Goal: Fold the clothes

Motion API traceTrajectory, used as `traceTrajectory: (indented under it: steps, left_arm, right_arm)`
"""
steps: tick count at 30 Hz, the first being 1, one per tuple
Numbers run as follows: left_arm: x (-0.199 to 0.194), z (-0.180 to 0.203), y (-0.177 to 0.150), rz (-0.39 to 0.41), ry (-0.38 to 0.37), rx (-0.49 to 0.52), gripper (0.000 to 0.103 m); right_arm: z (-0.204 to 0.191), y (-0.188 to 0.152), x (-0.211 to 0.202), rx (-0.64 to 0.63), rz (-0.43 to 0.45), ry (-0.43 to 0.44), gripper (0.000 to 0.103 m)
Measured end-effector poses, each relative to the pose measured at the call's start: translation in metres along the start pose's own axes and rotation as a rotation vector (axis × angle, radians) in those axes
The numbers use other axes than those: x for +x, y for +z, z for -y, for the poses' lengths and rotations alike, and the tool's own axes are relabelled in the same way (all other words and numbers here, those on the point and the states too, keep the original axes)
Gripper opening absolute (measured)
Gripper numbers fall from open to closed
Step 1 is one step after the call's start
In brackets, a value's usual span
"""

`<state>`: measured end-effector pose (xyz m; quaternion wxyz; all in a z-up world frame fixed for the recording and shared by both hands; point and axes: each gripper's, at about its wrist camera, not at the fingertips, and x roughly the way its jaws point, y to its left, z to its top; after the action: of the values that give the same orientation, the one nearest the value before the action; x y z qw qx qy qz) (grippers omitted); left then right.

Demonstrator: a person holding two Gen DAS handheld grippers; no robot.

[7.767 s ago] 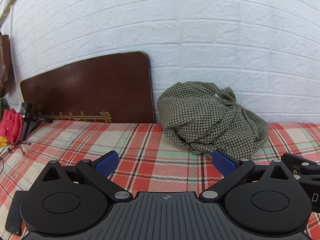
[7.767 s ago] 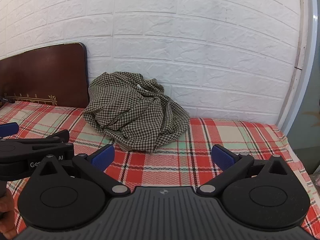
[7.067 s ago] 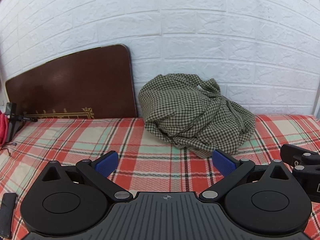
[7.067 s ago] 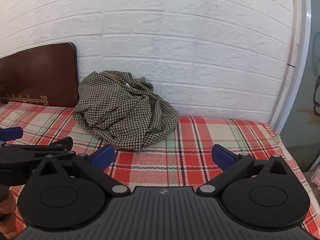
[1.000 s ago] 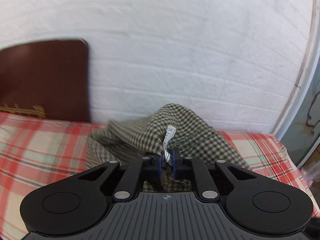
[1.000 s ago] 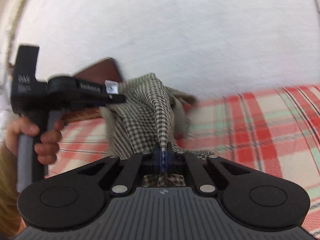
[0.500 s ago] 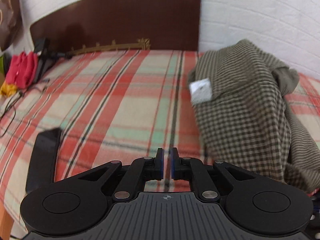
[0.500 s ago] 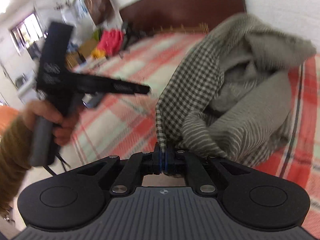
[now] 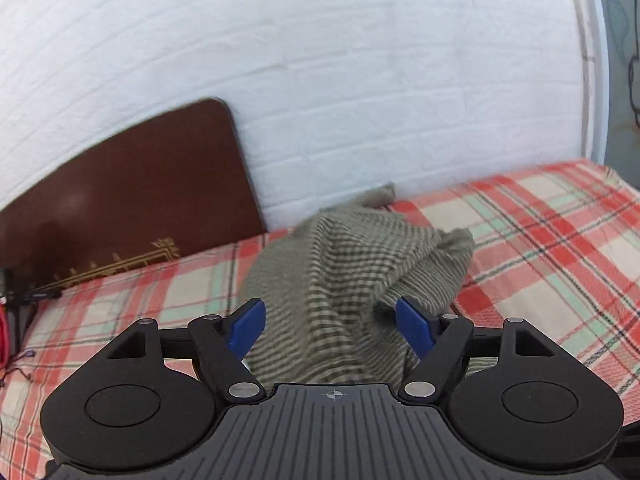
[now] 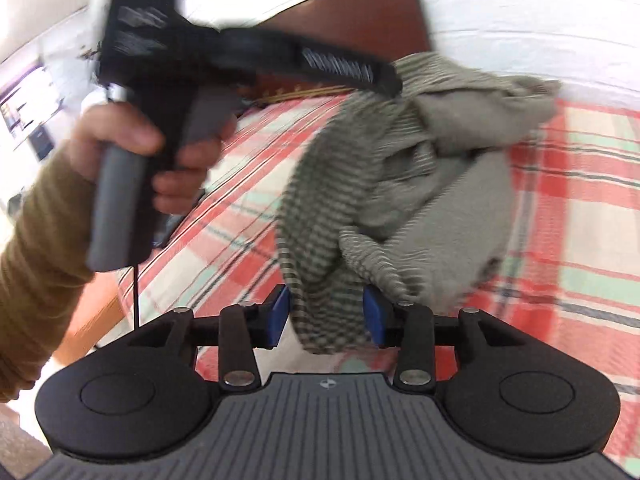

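A crumpled green-and-cream checked shirt [image 9: 352, 280] lies bunched on the plaid bed cover [image 9: 560, 248], motion-blurred. My left gripper [image 9: 332, 326] is open, its blue pads [image 9: 248, 326] spread on either side of the cloth without pinching it. In the right wrist view the shirt [image 10: 400, 168] hangs in folds and a strip of it passes between the blue pads [image 10: 374, 316] of my right gripper [image 10: 328, 316], which stands partly open. The left gripper's black body [image 10: 224, 52] reaches over the shirt from the left, held by a hand [image 10: 132, 144].
A dark brown headboard [image 9: 120, 200] leans on the white brick wall [image 9: 360, 80] at the back left. The bed's left edge [image 10: 120, 288] drops to an orange floor. A white door frame [image 9: 592, 60] stands at the right.
Both grippers have opened: the right was shut on a shirt edge, the left shut and empty. The left gripper swung back over the shirt, which shifted and is blurred.
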<state>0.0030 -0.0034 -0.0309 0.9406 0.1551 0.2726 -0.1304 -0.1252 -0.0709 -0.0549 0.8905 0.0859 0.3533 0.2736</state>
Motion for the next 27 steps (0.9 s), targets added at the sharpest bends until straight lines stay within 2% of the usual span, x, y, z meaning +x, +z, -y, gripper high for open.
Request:
traceTrajectory:
  steps: [1, 2, 3, 5, 7, 11, 15, 19, 21, 26, 27]
  left_arm:
    - [0.011, 0.000, -0.002, -0.024, 0.006, -0.004, 0.073]
    - [0.019, -0.002, -0.003, -0.055, -0.003, -0.015, 0.043]
    - [0.026, -0.007, -0.004, -0.086, -0.027, -0.042, 0.008]
    - [0.031, -0.021, -0.007, -0.121, -0.074, -0.120, 0.004]
    - [0.019, -0.040, -0.009, -0.090, -0.085, -0.192, 0.002]
    - [-0.024, -0.081, -0.012, 0.001, 0.005, -0.285, 0.002]
    - [-0.045, -0.114, -0.035, -0.010, 0.152, -0.327, 0.001]
    - [-0.043, -0.139, -0.072, -0.111, 0.227, -0.378, 0.001]
    - [-0.034, -0.140, -0.092, -0.177, 0.248, -0.372, 0.001]
    - [-0.022, -0.127, -0.116, -0.262, 0.253, -0.292, 0.002]
    - [-0.022, -0.125, -0.118, -0.269, 0.252, -0.280, 0.009]
  right_arm:
    - [0.004, -0.001, -0.003, 0.011, 0.007, -0.013, 0.046]
    - [0.007, -0.001, -0.005, 0.021, 0.013, -0.024, 0.046]
    - [0.010, -0.001, -0.007, 0.030, 0.016, -0.030, 0.046]
    - [0.015, 0.001, -0.009, 0.045, 0.023, -0.047, 0.047]
    - [0.019, 0.005, -0.014, 0.057, 0.039, -0.057, 0.049]
    - [0.024, 0.013, -0.022, 0.068, 0.075, -0.069, 0.052]
    - [0.024, 0.020, -0.024, 0.061, 0.095, -0.077, 0.056]
    - [0.027, 0.025, -0.018, 0.058, 0.092, -0.097, 0.056]
    - [0.030, 0.028, -0.012, 0.065, 0.083, -0.106, 0.056]
    - [0.035, 0.035, -0.005, 0.079, 0.083, -0.146, 0.056]
    - [0.036, 0.036, -0.004, 0.082, 0.083, -0.153, 0.056]
